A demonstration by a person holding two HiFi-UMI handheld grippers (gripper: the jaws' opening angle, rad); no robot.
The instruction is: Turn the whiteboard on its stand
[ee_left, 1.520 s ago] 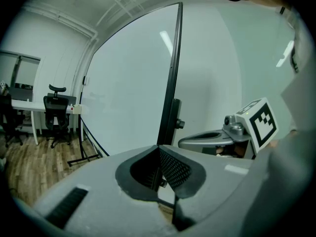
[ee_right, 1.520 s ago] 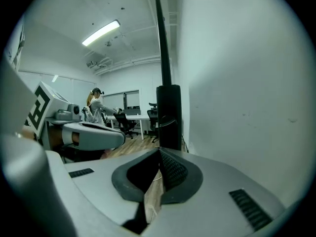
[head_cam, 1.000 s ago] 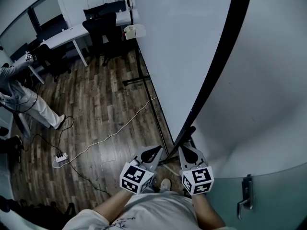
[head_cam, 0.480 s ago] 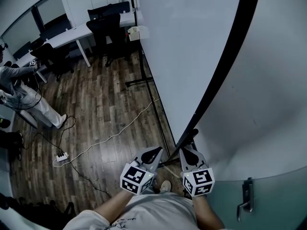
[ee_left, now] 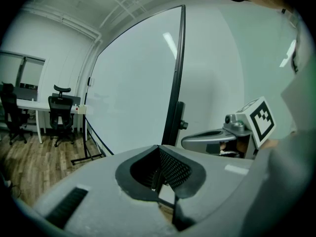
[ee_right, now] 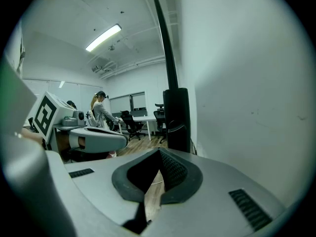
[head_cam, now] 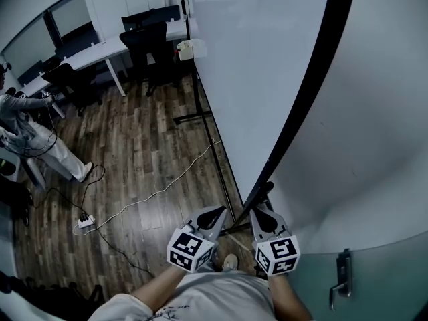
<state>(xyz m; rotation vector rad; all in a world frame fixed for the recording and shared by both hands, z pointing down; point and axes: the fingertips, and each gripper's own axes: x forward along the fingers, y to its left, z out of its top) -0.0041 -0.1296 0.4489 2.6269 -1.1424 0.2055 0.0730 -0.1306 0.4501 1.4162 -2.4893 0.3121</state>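
Note:
The whiteboard (head_cam: 254, 65) is a tall white panel in a black frame (head_cam: 301, 105), standing nearly edge-on to me on a black stand (head_cam: 221, 172). Both grippers hover low in front of its near post, apart from it. My left gripper (head_cam: 212, 214) is shut with nothing in it, just left of the post. My right gripper (head_cam: 264, 214) is shut and empty, just right of it. In the left gripper view the board face (ee_left: 133, 83), the post (ee_left: 175, 83) and a clamp knob (ee_left: 181, 125) lie ahead. The right gripper view shows the post's black bracket (ee_right: 176, 117) close ahead.
A white wall (head_cam: 374, 146) runs right of the board, with a door handle (head_cam: 341, 283) lower down. On the wood floor lie a cable and power strip (head_cam: 85, 221). A desk with black chairs (head_cam: 144, 35) stands at the back. A person (head_cam: 27, 132) stands far left.
Both grippers and the whiteboard stay where they were. The head view has shifted slightly, and the person at far left has moved a little.

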